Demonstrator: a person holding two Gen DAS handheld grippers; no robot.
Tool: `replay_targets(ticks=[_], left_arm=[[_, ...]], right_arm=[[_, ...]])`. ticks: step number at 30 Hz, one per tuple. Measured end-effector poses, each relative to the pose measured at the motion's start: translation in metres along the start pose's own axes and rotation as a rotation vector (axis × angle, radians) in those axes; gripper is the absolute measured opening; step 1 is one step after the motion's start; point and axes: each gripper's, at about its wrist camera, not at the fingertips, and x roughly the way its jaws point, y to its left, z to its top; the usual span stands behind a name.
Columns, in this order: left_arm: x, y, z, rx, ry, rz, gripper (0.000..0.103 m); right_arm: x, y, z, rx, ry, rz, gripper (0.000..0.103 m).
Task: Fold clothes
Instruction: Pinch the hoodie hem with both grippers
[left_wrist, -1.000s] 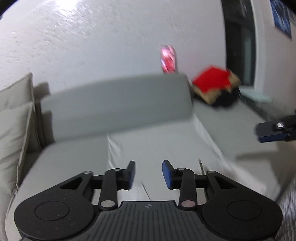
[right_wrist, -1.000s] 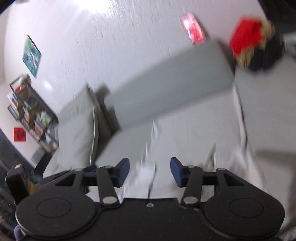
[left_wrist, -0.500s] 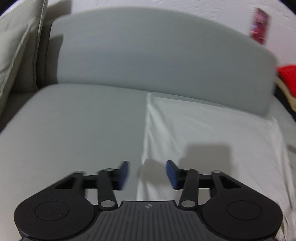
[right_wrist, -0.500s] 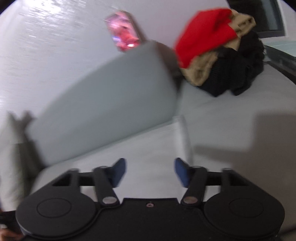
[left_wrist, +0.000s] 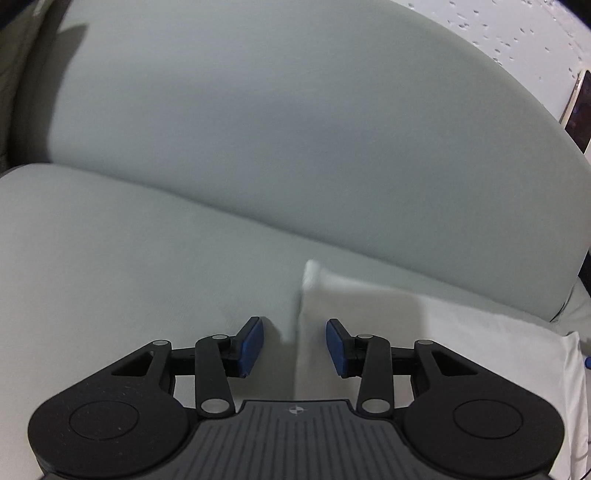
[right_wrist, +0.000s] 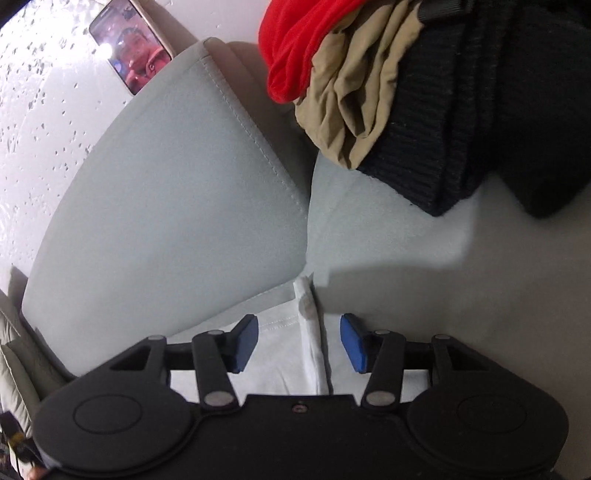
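Left wrist view shows a white garment (left_wrist: 424, 332) lying flat on the sofa seat (left_wrist: 110, 277), smooth and thin, its far corner just short of the backrest (left_wrist: 277, 129). The left gripper (left_wrist: 293, 345) hovers over the garment's left edge, blue-padded jaws wide apart and holding nothing. From the right wrist, the same white garment (right_wrist: 284, 350) shows a stitched hem and a rolled, folded edge lying between the spread jaws of the right gripper (right_wrist: 299, 343), also empty. The sofa cushion (right_wrist: 166, 203) is pale grey, matte, with a seamed border. Behind lies a pile: red cloth (right_wrist: 295, 44), crumpled tan fabric (right_wrist: 351, 92), black ribbed knit (right_wrist: 461, 129). A phone (right_wrist: 131, 48) leans on the textured wall.
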Motion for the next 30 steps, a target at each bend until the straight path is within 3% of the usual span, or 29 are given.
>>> replay_targets(ticks=[4, 7, 11, 14, 17, 24, 30], left_arm=[[0.015, -0.017, 0.009, 0.049, 0.004, 0.001, 0.035], [0.020, -0.031, 0.011, 0.093, 0.005, 0.022, 0.022], [0.017, -0.040, 0.013, 0.143, -0.013, 0.081, 0.003], [0.006, -0.042, 0.010, 0.150, -0.050, 0.109, 0.003], [-0.010, -0.050, 0.007, 0.160, -0.082, 0.120, 0.003], [-0.077, -0.070, -0.005, 0.203, -0.168, 0.147, 0.003], [-0.173, -0.073, -0.045, 0.177, -0.256, 0.152, 0.003]], right_arm=[[0.006, 0.007, -0.003, -0.060, -0.007, -0.049, 0.048], [0.009, 0.015, -0.008, -0.106, -0.019, -0.093, 0.046], [0.013, 0.025, -0.013, -0.168, -0.035, -0.152, 0.022], [0.016, 0.032, -0.017, -0.214, -0.048, -0.196, 0.008], [0.019, 0.040, -0.022, -0.260, -0.060, -0.239, 0.006], [-0.062, 0.059, -0.038, -0.224, -0.158, -0.163, 0.006], [-0.154, 0.067, -0.062, -0.133, -0.188, -0.101, 0.006]])
